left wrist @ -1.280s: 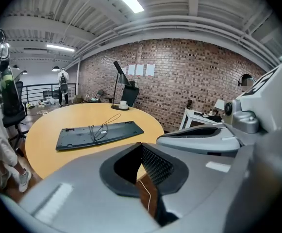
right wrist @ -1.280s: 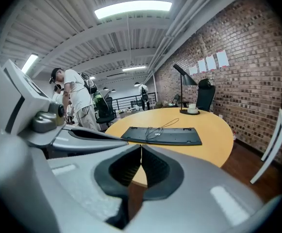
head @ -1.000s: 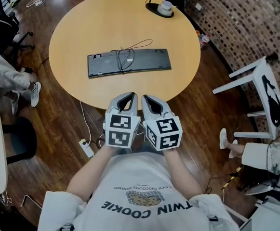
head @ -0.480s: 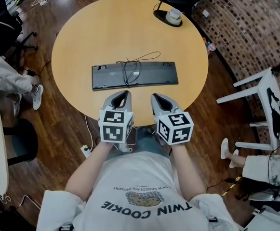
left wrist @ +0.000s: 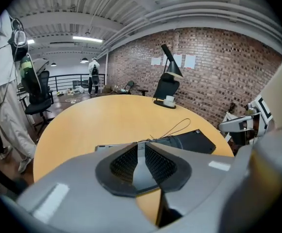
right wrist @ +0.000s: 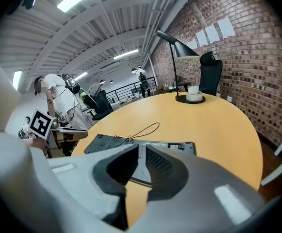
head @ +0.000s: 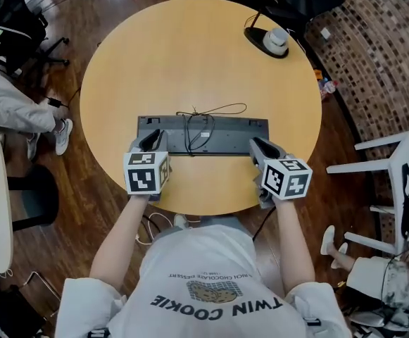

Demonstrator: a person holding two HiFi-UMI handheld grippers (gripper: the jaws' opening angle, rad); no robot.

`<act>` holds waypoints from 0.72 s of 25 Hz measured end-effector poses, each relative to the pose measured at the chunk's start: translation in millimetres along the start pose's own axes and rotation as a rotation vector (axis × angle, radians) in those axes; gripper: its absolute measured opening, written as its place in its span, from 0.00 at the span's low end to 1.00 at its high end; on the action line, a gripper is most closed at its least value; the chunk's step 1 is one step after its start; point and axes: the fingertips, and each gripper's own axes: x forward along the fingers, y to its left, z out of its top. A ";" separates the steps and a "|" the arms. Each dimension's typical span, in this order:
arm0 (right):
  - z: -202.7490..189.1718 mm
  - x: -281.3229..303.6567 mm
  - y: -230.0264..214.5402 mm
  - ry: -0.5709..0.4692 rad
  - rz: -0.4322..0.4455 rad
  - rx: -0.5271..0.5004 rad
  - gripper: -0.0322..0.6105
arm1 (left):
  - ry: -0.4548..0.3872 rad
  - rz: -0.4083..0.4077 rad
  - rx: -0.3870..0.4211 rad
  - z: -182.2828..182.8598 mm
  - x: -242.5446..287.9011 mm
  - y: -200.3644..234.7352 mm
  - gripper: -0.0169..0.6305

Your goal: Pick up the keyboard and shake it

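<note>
A dark grey keyboard [head: 222, 134] lies upside down on the round wooden table [head: 190, 55], its black cable [head: 203, 118] looped over its back. My left gripper [head: 152, 139] sits at the keyboard's left end, just above its near edge. My right gripper [head: 259, 146] is at the right end. Both pairs of jaws are opening, with only a narrow slit between the pads and nothing in it. The left gripper view has its jaws [left wrist: 138, 147] aimed over the keyboard [left wrist: 191, 141]. The right gripper view shows the same for its jaws [right wrist: 141, 152] and the keyboard [right wrist: 177, 145].
A black desk lamp base with a white cup [head: 274, 41] stands at the table's far right. A seated person's leg and shoe [head: 21, 115] are at the left by office chairs. A white table [head: 394, 182] stands at the right. Cables lie on the wooden floor.
Both grippers moved forward from in front of the body and spread apart, reaching the keyboard's two ends. Their jaws have parted slightly.
</note>
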 end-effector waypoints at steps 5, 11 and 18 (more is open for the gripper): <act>4.7 18.1 -60.2 0.063 0.033 0.070 0.16 | 0.070 0.042 -0.023 2.2 33.4 44.7 0.21; -0.5 35.6 -103.7 0.152 0.114 0.144 0.25 | 0.145 0.033 -0.076 -9.8 51.8 88.2 0.34; -8.9 58.3 -131.3 0.234 0.174 0.210 0.33 | 0.253 -0.155 -0.264 -34.9 70.0 95.6 0.53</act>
